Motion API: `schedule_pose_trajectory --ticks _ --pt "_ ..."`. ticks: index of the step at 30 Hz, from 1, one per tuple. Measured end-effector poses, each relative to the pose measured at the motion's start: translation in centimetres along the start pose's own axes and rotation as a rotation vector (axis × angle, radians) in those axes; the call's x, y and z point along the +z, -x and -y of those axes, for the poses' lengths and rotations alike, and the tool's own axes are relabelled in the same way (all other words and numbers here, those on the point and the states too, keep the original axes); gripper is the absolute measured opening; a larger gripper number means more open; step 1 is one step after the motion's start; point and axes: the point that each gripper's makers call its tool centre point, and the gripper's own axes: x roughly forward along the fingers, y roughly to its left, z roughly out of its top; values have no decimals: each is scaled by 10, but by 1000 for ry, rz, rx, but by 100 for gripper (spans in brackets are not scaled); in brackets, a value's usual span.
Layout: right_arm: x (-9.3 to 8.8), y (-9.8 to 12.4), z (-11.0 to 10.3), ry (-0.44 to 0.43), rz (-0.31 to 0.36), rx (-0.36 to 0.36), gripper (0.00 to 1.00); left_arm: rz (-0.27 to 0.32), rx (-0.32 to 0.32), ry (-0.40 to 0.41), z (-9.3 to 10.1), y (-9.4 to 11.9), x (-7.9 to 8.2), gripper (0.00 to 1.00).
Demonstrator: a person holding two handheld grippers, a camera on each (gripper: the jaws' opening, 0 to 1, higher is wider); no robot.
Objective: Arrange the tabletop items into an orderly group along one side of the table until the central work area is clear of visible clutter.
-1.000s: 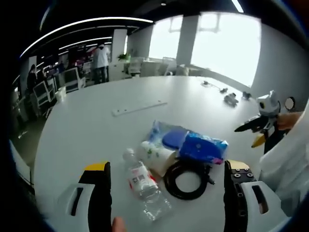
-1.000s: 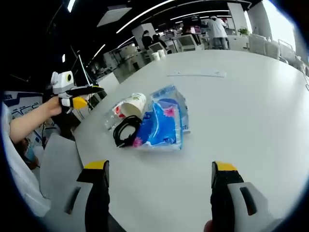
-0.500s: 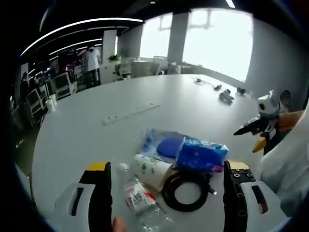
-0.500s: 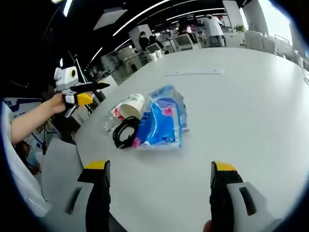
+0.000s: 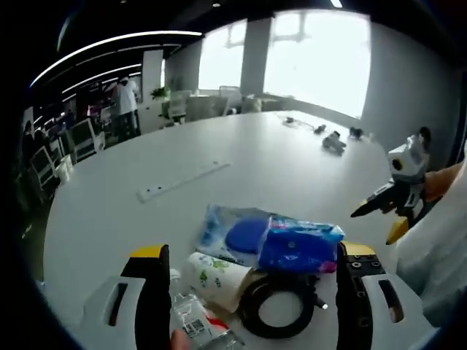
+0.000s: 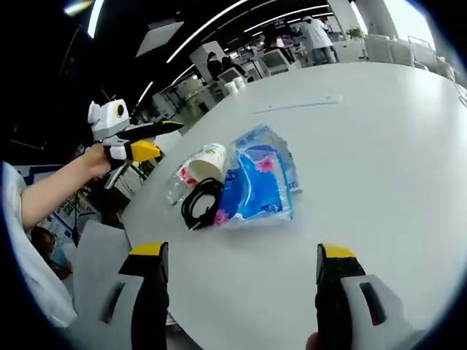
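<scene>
Holding both tools above the white round worktop (image 6: 379, 146), we list: left tool (image 5: 248, 306), jaws wide apart, nothing between them, hovering just over the cluster; right tool (image 6: 237, 306), jaws likewise wide and empty, well back from it; blue plastic tissue pack (image 5: 298, 244) lying on a paler blue wipes packet (image 5: 230, 233); white paper cup with green print (image 5: 213, 271) on its side, touching the packets; black coiled cable (image 5: 277, 310) beside the cup; clear plastic water bottle with red label (image 5: 193, 321) lying flat near the worktop's edge; long white strip (image 5: 184, 181) well apart, toward the centre.
</scene>
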Motion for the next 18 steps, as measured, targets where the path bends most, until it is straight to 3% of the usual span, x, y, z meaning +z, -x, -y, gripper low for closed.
schedule_pose_trajectory --ticks 18 --pt "1 -8 -3 -108 26 23 78 -93 -58 -71 13 -47 -2 87"
